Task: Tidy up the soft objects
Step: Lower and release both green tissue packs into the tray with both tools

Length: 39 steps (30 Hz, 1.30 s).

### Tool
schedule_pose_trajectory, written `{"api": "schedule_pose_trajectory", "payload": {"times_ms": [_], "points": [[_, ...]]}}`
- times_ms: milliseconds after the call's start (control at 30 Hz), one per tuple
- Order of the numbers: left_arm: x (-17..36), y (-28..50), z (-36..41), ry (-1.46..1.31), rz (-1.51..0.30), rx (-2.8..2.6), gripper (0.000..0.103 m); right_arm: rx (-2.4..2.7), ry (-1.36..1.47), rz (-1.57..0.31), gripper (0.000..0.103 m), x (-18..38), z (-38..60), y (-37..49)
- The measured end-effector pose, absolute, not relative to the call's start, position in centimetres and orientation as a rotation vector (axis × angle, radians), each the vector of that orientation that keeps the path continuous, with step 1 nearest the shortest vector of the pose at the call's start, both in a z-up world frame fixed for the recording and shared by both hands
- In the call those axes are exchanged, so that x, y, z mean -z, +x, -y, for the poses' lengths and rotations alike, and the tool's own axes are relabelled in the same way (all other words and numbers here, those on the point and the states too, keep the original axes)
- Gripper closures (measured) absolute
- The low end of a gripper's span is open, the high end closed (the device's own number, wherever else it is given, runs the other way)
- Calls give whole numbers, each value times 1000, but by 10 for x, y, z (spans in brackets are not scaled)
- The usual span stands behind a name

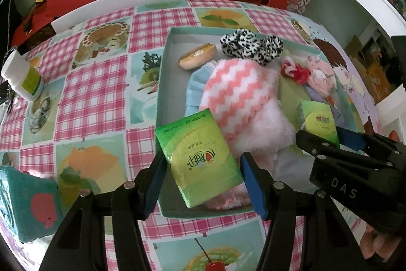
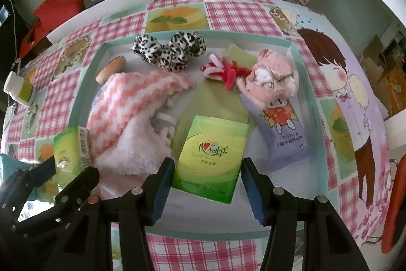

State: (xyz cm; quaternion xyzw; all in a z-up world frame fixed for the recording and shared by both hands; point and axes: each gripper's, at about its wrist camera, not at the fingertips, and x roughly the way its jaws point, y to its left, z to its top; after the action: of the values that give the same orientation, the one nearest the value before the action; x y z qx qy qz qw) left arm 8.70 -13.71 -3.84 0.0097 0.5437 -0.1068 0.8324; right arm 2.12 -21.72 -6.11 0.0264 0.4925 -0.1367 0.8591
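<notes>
The near end of the pale fluffy pink towel is hidden behind the fingers, and the small tan bun-shaped toy is half covered by the pink-and-white zigzag fleece cloth.

The left hand-held gripper holds a green plastic tissue packet between its blue pads, tilted over the near edge of the shallow teal-rimmed cardboard tray. The right hand-held gripper clamps a second green tissue packet over the tray's near middle.

The tray sits on the desk's pink-checked oilcloth. Inside lie the fleece cloth and towel at left, a leopard-print fabric bow at the far side, a red-and-white knotted rope toy, a pink plush doll at far right, and a lilac baby-wipes pack nearer.
</notes>
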Motion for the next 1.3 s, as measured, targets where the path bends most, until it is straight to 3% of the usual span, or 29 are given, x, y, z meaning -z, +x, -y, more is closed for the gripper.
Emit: {"api": "schedule_pose_trajectory", "payload": {"times_ms": [867, 1033, 1100, 1300], "points": [[54, 88, 143, 35, -1168, 280, 41, 300, 42, -1098, 45, 75, 223, 22], [46, 89, 138, -6, -1174, 291, 35, 304, 40, -1095, 43, 72, 224, 23], [41, 89, 136, -16, -1167, 285, 35, 309, 37, -1090, 38, 70, 225, 23], [18, 87, 121, -42, -1126, 257, 34, 308, 38, -1075, 34, 63, 224, 19]]}}
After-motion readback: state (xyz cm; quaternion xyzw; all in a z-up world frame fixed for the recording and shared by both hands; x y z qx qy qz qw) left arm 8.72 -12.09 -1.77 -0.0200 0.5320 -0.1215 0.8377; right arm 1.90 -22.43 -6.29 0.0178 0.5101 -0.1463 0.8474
